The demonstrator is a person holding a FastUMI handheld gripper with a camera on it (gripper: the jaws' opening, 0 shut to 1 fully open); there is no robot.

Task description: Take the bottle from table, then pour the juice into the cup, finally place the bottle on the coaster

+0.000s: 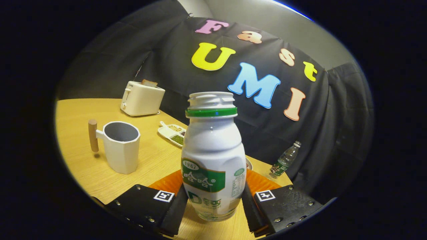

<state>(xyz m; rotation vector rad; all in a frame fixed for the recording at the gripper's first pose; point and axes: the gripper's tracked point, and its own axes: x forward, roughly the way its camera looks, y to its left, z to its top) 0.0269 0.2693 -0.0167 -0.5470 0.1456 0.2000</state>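
Note:
A white juice bottle (pixel 212 156) with a green label, a green neck ring and no cap stands upright between my fingers. My gripper (pixel 213 205) is shut on its lower body, one finger pressed to each side. Whether its base rests on the wooden table (pixel 76 113) or hangs just above it I cannot tell. An orange ribbed coaster (pixel 166 183) lies just behind the bottle, showing on both sides of it. The white cup (pixel 120 146), with a wooden handle and a grey inside, stands upright beyond my left finger.
A cream toaster (pixel 141 98) with a slice of bread sits at the table's far side. A white divided dish (pixel 171 132) of beans lies between it and the bottle. A clear plastic water bottle (pixel 285 160) stands beyond my right finger, near the table's edge.

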